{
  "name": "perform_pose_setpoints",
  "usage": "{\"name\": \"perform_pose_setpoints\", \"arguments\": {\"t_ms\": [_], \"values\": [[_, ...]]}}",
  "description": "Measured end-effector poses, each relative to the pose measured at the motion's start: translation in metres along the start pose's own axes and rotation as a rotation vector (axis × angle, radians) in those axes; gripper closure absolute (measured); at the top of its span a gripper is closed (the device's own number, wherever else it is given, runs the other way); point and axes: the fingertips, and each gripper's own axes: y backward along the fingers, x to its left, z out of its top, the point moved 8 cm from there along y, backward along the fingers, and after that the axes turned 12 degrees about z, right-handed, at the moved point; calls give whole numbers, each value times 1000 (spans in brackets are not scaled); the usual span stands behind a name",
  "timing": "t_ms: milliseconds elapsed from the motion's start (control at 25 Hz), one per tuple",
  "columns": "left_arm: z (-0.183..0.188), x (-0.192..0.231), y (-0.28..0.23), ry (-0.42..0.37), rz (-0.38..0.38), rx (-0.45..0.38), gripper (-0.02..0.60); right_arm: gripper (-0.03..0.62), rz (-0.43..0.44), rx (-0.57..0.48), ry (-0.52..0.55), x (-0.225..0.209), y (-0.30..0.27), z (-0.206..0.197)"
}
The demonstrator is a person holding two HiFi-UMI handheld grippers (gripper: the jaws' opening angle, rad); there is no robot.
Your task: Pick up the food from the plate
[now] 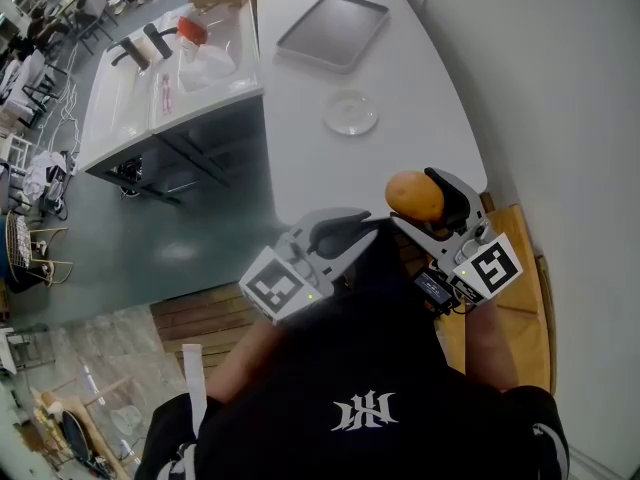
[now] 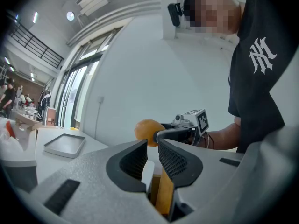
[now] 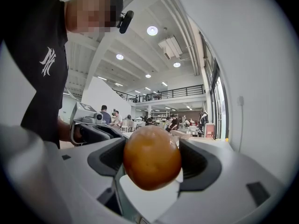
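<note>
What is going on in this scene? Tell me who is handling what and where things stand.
A person is working with a handheld gripper in each hand. The right claw is shut on a round orange-brown piece of food, held up off the white table and close to the person's body. The left claw is all but closed with nothing in it, beside the right one. The clear plate on the table sits empty, with a grey tray beyond it.

Left claw (image 2: 153, 144) shut, empty; right claw (image 3: 152, 149) clamped.
</note>
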Motion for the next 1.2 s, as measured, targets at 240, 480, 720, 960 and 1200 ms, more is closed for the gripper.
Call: {"name": "perform_pose_setpoints", "arguments": {"t_ms": [240,480,720,960,1200], "values": [[-4,4,-5,23,1,19,534,270,-8,6,-13,-6,0,-6],[-8,17,-12,33,8,35,534,270,-15,8,-34,-16,-3,-9],[-13,35,-20,68,12,43,534,270,-17,16,-55,-31,-6,-15],[-22,45,-33,78,15,65,534,270,0,22,-62,-45,-11,-23],[-21,51,-46,81,-1,83,534,270,17,24,-71,-60,-20,-24]]}}
